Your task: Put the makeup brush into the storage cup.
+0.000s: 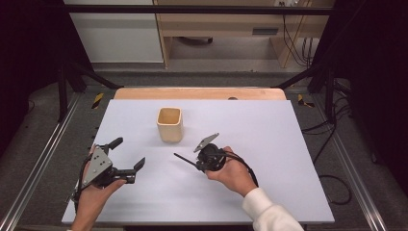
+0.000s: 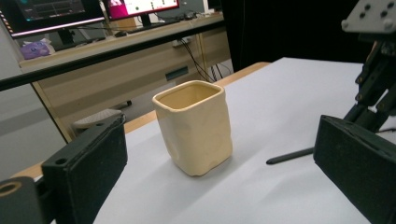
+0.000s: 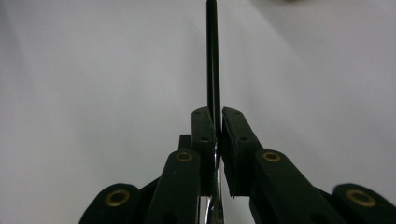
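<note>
A cream square cup (image 1: 169, 124) stands upright on the white table sheet (image 1: 269, 144), a little behind the middle. My left gripper (image 1: 129, 153) hovers at the front left, open wide with nothing between its pads (image 2: 88, 158); in the left gripper view the cup (image 2: 194, 126) stands ahead of the open jaws, apart from them. My right gripper (image 1: 198, 162) is front of centre, shut on a thin black pen (image 1: 184, 159) that points left, low over the sheet. In the right gripper view the pen (image 3: 212, 56) sticks straight out from the closed gripper (image 3: 218, 116).
The sheet lies on a wooden table whose far edge (image 1: 199, 93) shows behind it. Dark frame posts (image 1: 62, 91) and cables (image 1: 332, 139) flank the table. A desk with monitors (image 2: 56, 11) stands beyond the far edge.
</note>
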The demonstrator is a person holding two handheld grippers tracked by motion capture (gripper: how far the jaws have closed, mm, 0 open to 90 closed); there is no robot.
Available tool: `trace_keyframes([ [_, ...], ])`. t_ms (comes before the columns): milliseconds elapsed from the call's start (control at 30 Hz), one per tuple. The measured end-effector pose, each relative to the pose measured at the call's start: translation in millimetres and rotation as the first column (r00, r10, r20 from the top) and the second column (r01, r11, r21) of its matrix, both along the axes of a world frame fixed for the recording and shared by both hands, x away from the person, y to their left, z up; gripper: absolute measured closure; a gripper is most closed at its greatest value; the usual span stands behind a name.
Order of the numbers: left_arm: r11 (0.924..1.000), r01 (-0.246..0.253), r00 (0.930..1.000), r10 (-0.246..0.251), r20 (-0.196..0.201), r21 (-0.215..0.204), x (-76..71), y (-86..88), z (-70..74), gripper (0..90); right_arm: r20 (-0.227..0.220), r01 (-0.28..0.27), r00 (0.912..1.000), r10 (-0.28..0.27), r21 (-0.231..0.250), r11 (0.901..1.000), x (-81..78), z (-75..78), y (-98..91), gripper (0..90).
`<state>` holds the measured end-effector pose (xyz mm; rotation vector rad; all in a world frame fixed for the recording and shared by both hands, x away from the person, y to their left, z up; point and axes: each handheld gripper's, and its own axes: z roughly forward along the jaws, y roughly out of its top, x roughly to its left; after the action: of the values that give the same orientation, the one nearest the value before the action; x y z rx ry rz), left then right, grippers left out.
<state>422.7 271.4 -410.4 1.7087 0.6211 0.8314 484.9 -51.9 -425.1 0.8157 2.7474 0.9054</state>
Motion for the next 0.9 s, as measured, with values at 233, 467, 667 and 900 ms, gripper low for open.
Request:
trace_keyframes([
  [233, 0.9918, 0.064, 0.9979, -0.065, 0.001, 0.111, 7.3, -25.9, 6.4, 2.4, -0.021, -0.019, 0.9996, 0.018, -0.063, 0.9978, 8.0, 11.2, -15.3, 84.0],
  [467, 0.9668, 0.128, 0.9889, -0.141, 0.047, 0.221, 5.1, -57.2, 14.8, 3.9, -0.031, -0.043, 0.9987, 0.04, -0.105, 0.9936, 9.8, 24.0, -22.7, 84.0],
  [667, 0.9398, 0.166, 0.9805, -0.19, 0.05, 0.299, 3.3, -77.5, 19.7, 3.3, -0.012, -0.042, 0.9991, 0.041, -0.106, 0.9935, 11.8, 37.9, -21.4, 84.0],
  [900, 0.9251, 0.176, 0.9803, -0.196, 0.026, 0.337, 4.6, -84.5, 17.6, 3.3, -0.011, -0.047, 0.9989, 0.046, -0.116, 0.9922, 12.2, 47.0, -22.5, 84.0],
])
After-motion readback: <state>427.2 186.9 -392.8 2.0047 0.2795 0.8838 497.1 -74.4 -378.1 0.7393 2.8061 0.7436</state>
